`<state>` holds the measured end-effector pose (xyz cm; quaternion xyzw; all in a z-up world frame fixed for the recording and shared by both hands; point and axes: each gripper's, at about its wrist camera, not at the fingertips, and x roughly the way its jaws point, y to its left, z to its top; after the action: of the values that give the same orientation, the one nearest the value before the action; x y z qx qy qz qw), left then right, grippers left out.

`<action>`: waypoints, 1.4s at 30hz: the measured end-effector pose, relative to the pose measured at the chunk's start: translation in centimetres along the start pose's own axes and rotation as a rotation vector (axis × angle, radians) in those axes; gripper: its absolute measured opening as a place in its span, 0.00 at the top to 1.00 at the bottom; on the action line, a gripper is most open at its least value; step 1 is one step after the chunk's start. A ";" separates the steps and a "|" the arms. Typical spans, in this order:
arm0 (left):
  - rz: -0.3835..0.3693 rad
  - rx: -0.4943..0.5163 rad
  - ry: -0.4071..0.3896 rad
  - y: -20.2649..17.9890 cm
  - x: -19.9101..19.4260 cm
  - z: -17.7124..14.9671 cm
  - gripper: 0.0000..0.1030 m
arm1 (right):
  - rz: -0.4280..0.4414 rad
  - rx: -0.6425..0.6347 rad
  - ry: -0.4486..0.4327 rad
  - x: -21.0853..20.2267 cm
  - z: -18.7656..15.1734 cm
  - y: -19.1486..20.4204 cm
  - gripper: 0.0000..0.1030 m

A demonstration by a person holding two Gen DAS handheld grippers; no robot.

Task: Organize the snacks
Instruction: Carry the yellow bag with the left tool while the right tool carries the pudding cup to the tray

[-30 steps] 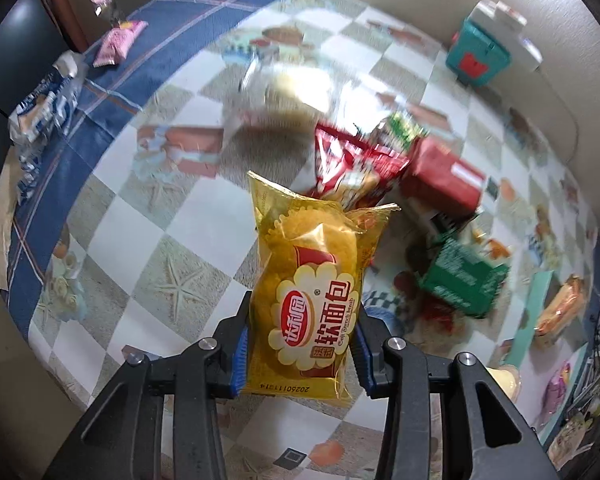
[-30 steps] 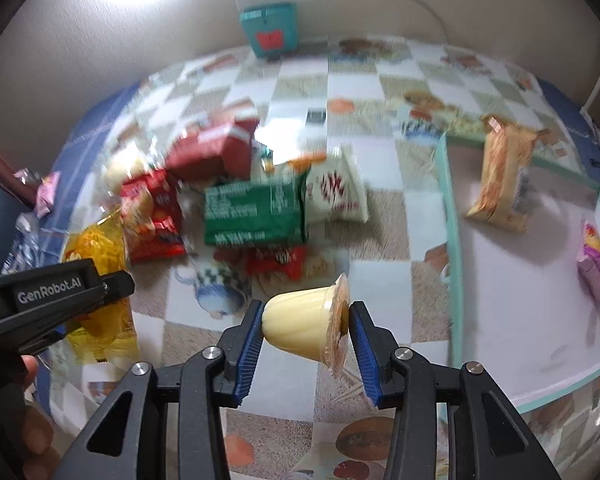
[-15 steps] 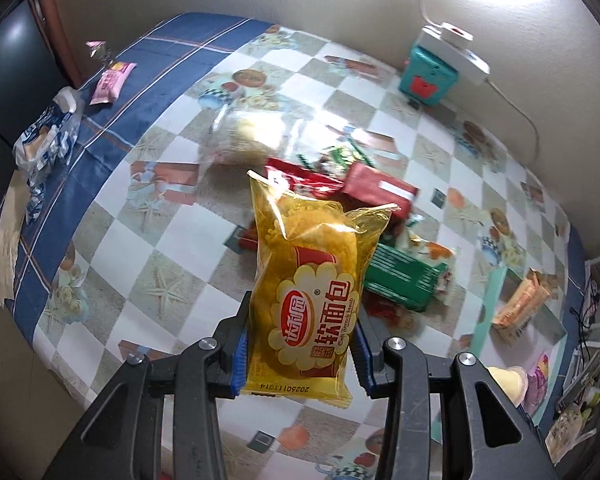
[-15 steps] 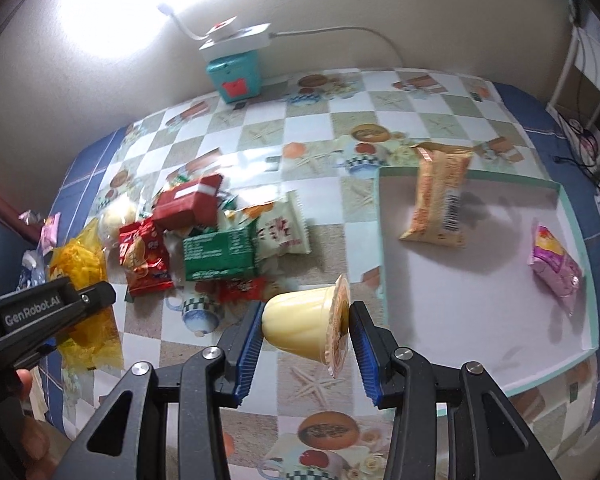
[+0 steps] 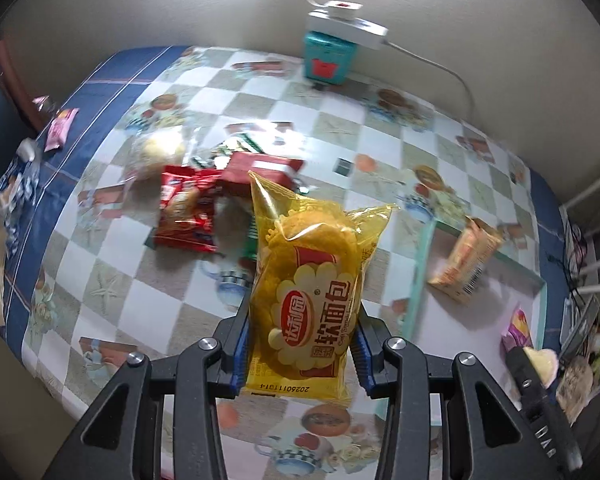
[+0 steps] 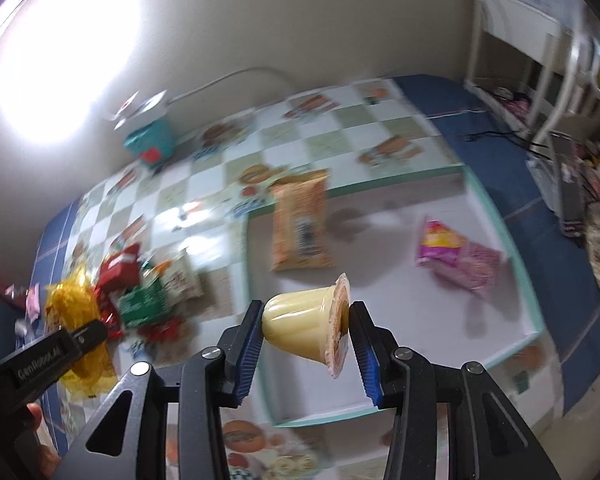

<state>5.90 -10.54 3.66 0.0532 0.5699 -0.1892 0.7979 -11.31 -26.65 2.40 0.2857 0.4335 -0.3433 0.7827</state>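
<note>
The left gripper (image 5: 302, 344) pinches a yellow bread packet (image 5: 312, 292) by its lower half, jaws partly closed on its sides, holding it upright in the air above the checked tablecloth (image 5: 112, 304), likely bound for the white tray (image 6: 500, 360). The right gripper (image 6: 306, 334) clamps a pale yellow pudding cup (image 6: 306, 326) sideways, base to foil lid, over the tray's near edge, where an orange packet (image 6: 300, 224) and purple packet (image 6: 456, 258) lie

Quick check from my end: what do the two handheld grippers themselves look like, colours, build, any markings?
Both match: the left gripper and right gripper have black, angular linkage arms with triangular cut-outs and silver pivot screws, and jaws faced with blue ribbed pads. In the right wrist view the left gripper's side reads "GenRobot.AI" in pale lettering. No cables or sleeves show.
</note>
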 end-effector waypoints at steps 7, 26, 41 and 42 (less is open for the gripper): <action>-0.003 0.082 -0.006 -4.2 -0.3 -1.4 0.57 | -0.041 0.115 -0.043 -1.4 1.3 -6.0 0.56; 0.007 0.349 0.018 -14.7 0.5 -6.5 0.57 | -0.093 0.306 -0.049 -2.2 1.8 -15.9 0.56; 0.064 0.370 0.206 -15.2 7.3 -8.3 0.57 | -0.077 0.294 0.163 4.5 -0.1 -15.6 0.55; 0.061 0.366 0.216 -15.1 7.5 -8.2 0.57 | -0.081 0.291 0.170 4.8 -0.2 -15.6 0.55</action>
<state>-4.82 -23.84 -4.20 0.2343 0.6062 -0.2583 0.7147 -21.77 -37.23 -4.20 0.4062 0.4549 -0.4085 0.6791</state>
